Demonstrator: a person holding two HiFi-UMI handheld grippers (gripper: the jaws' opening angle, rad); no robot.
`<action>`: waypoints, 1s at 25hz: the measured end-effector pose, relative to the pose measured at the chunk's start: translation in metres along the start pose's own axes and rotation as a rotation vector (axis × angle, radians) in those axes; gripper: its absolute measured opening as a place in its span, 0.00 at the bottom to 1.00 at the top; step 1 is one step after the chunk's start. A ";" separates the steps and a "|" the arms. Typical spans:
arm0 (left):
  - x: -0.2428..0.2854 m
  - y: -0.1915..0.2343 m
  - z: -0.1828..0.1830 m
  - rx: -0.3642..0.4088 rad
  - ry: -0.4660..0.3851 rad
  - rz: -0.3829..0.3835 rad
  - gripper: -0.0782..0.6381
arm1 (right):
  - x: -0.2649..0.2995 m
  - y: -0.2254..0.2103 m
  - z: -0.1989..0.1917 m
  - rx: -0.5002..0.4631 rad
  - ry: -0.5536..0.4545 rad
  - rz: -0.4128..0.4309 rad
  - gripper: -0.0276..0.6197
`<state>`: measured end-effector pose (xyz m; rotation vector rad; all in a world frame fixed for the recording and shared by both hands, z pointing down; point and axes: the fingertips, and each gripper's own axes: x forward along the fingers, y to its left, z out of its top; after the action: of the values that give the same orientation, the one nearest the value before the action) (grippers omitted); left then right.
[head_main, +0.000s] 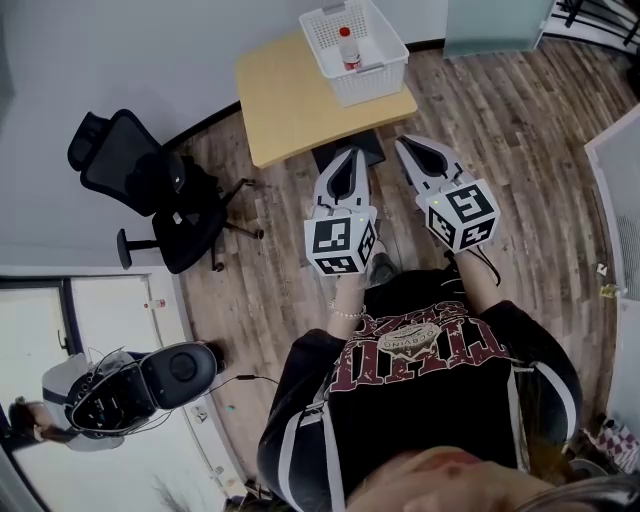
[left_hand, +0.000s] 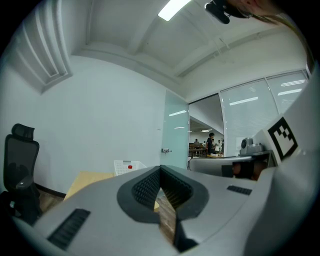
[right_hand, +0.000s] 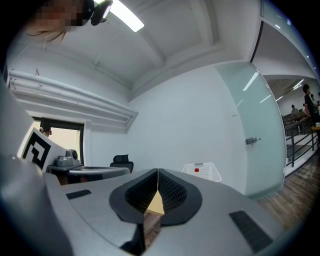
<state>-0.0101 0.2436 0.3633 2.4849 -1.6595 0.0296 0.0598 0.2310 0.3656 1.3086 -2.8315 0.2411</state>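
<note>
Jaws together: left gripper, right gripper.

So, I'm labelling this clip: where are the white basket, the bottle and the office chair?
white basket (head_main: 378, 84): head view, on its front wall.
bottle (head_main: 350, 52): head view, on its body below the red cap.
office chair (head_main: 122, 152): head view, on the backrest.

Brightness: we see an evenly bright room in every view.
Source: we find a ceiling light strip flaring white overhead.
Shadows: soft and faint on the wood floor.
Distortion: strong fisheye bending and dark corners in both gripper views.
Focus: left gripper and right gripper look soft close up.
</note>
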 end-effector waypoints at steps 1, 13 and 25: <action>0.004 0.003 0.001 0.000 0.000 -0.003 0.18 | 0.004 -0.001 0.001 0.002 0.000 0.000 0.07; 0.049 0.038 0.010 -0.004 -0.004 -0.056 0.18 | 0.055 -0.021 0.004 0.001 0.000 -0.038 0.07; 0.081 0.084 0.013 -0.001 0.019 -0.121 0.18 | 0.114 -0.019 0.003 -0.009 0.008 -0.068 0.07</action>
<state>-0.0571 0.1361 0.3685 2.5708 -1.4987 0.0384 0.0000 0.1319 0.3736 1.3964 -2.7717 0.2324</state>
